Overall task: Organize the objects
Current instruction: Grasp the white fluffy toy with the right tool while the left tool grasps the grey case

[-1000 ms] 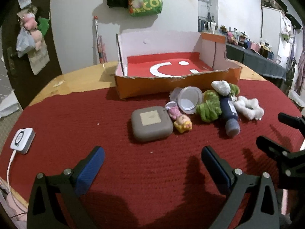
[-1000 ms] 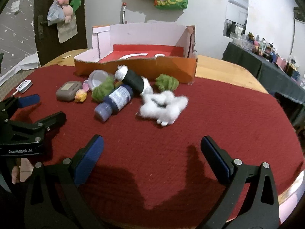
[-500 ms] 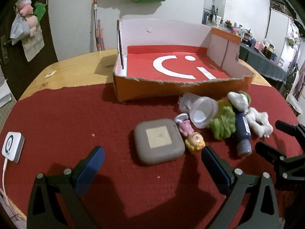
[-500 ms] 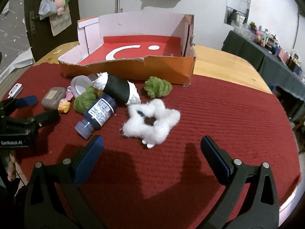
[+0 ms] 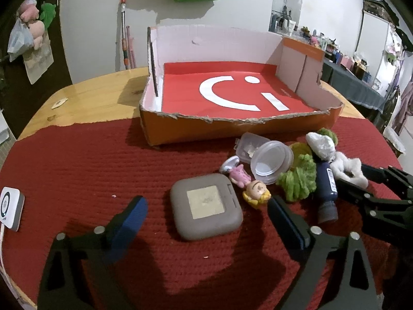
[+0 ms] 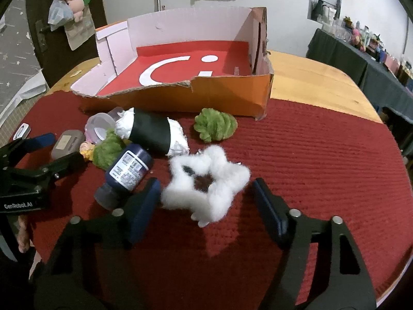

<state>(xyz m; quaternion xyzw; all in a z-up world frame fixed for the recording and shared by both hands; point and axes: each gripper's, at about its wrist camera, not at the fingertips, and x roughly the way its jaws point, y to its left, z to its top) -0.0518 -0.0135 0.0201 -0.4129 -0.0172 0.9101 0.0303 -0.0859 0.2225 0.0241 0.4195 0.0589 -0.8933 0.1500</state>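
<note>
A grey square case (image 5: 206, 206) lies on the red cloth between the fingers of my left gripper (image 5: 209, 214). Its jaws are closing and the pads stand clear of the case's sides. A white fluffy star (image 6: 206, 180) lies between the fingers of my right gripper (image 6: 206, 196). Those jaws are closing too, with the pads right at the fluff but not squeezing it. Behind stands an orange cardboard box (image 5: 232, 129) with a red floor, seen also in the right wrist view as the box (image 6: 180, 100).
Between the two grippers lie a dark blue bottle (image 6: 129, 170), a small doll (image 5: 254, 192), a clear tub (image 5: 268, 164), green plush pieces (image 6: 215, 124) and a black roll with white stuffing (image 6: 151, 134). A white device (image 5: 9, 208) sits at the cloth's left edge.
Both grippers have come forward and tilted down over the objects. Their jaws have narrowed, the right far more, so the case and the star now lie between the fingers.
</note>
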